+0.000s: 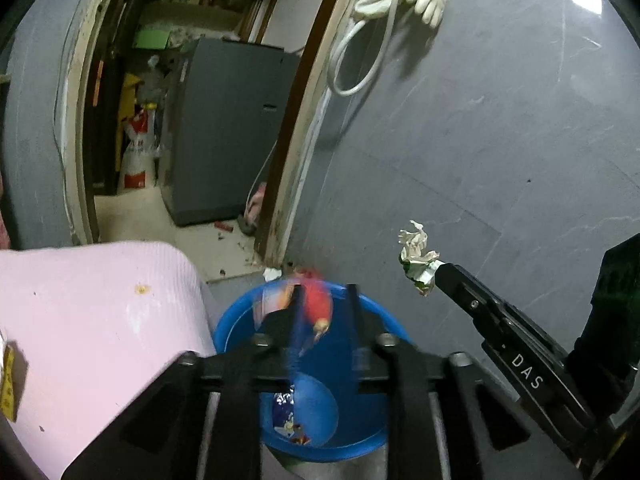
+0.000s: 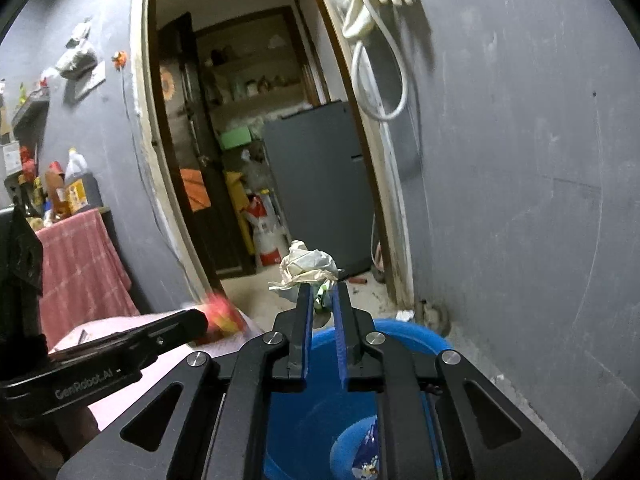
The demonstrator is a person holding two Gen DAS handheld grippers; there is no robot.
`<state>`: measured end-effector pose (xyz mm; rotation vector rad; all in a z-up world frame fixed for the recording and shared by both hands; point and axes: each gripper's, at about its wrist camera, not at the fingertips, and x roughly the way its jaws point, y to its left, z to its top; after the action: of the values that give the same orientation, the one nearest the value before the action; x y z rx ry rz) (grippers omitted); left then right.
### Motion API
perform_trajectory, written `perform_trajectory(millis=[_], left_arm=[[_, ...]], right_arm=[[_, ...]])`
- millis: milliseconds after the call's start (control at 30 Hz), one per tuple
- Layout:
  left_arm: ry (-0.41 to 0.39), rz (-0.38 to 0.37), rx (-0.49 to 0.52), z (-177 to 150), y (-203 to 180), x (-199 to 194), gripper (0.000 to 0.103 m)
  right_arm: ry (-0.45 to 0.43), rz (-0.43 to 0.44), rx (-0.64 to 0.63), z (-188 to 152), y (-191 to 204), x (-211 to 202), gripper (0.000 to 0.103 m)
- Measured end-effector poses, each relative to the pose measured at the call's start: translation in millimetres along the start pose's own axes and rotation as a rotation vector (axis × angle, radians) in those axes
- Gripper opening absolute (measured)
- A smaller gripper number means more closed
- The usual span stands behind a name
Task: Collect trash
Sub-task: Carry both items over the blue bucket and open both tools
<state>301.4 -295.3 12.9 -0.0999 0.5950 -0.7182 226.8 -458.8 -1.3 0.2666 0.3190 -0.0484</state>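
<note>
My left fingers (image 1: 323, 300) are parted, with a blurry red wrapper (image 1: 314, 308) between them, right over the blue bucket (image 1: 236, 320). My right fingers (image 2: 323, 296) are pinched on a crumpled paper wad (image 2: 308, 266) above that same bucket, beside the grey wall (image 2: 520, 200).

Right gripper (image 2: 323, 294) pinching a crumpled paper wad (image 2: 308, 266) above the blue bucket (image 2: 412, 338), left gripper (image 2: 202, 320) at left beside a blurred red wrapper (image 2: 222, 312), grey wall, open doorway beyond
</note>
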Motion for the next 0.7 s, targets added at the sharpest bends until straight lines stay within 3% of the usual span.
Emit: perform_trajectory(millis=[67, 233, 367, 467, 533, 600, 667, 700], left_arm=[[0.000, -0.001, -0.017, -5, 3, 2, 0.034], [0.000, 0.031, -0.025, -7, 12, -3, 0.035], [-0.045, 0.059, -0.044, -5, 20, -19, 0.049], [-0.084, 0.089, -0.040, -1, 27, -36, 0.053], [-0.118, 0.122, -0.031, 2, 31, -51, 0.061], [-0.161, 0.148, -0.033, 2, 36, -69, 0.078], [-0.205, 0.179, -0.038, 3, 41, -85, 0.088], [-0.226, 0.195, -0.042, 3, 44, -94, 0.092]], right_arm=[[0.021, 0.000, 0.005, -2, -1, 4, 0.011], [0.045, -0.004, 0.027, -6, -5, 8, 0.025], [0.031, -0.003, 0.025, -5, -3, 6, 0.028], [0.004, 0.008, 0.010, -1, 2, 1, 0.038], [-0.026, 0.017, -0.003, 2, 8, -5, 0.049], [-0.055, 0.033, -0.016, 8, 17, -11, 0.050], [-0.085, 0.051, -0.038, 13, 29, -18, 0.056], [-0.099, 0.058, -0.048, 16, 35, -21, 0.065]])
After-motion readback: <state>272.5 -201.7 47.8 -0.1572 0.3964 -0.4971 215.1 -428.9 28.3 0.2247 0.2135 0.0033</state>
